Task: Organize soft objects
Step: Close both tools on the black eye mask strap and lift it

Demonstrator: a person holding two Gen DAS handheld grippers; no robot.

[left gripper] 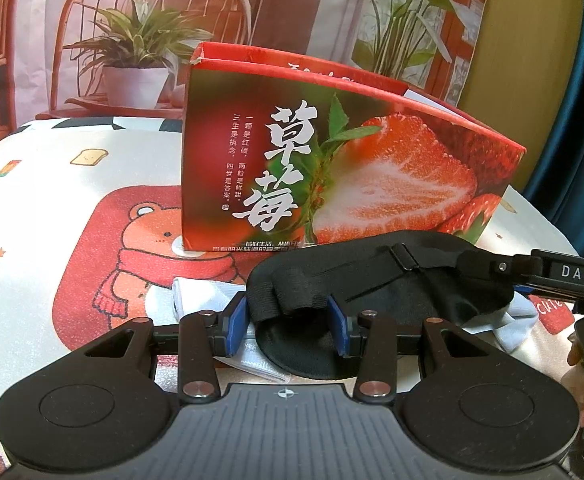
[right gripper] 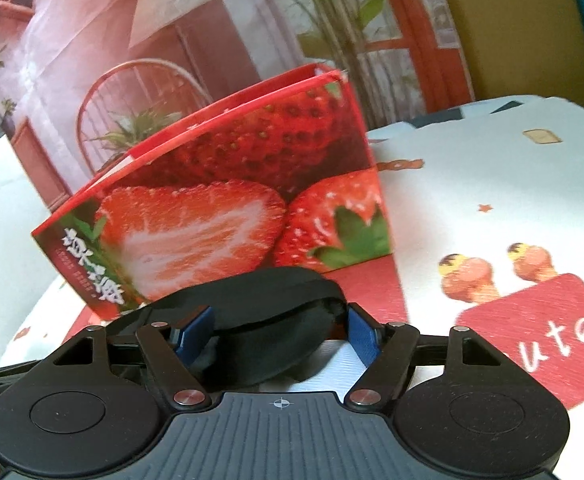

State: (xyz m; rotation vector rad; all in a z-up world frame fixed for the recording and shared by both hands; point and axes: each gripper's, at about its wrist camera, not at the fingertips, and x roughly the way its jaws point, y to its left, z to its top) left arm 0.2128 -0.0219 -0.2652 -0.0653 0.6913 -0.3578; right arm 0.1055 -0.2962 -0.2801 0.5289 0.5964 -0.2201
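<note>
**Eye mask between both grippers, not yet in the box**

Progress: early to mid. The black eye mask sits low in front of the strawberry box, above the tablecloth, not inside the box. Nothing soft shows inside the box from here, though its interior is mostly hidden. A white-grey cloth, maybe a sock, lies under the mask and is not yet handled.

Left to right, left wrist view: bear print on the tablecloth, then the cloth's left end, then the left gripper with jaws partly closed around the mask's left end and strap, blue pads touching fabric on both sides. The mask spans right to the right gripper, which comes in from the right edge at the mask's other end.

Right wrist view: box at left-centre, right gripper with jaws wide; the mask's end lies between the pads, near or touching them. The frame is blurred, so I cannot tell whether it actually grips.

Left to do: lift the mask over the box's front wall, drop it in, then take the cloth.

In the way: the tall box wall just behind the mask; the loose strap could snag.
</note>
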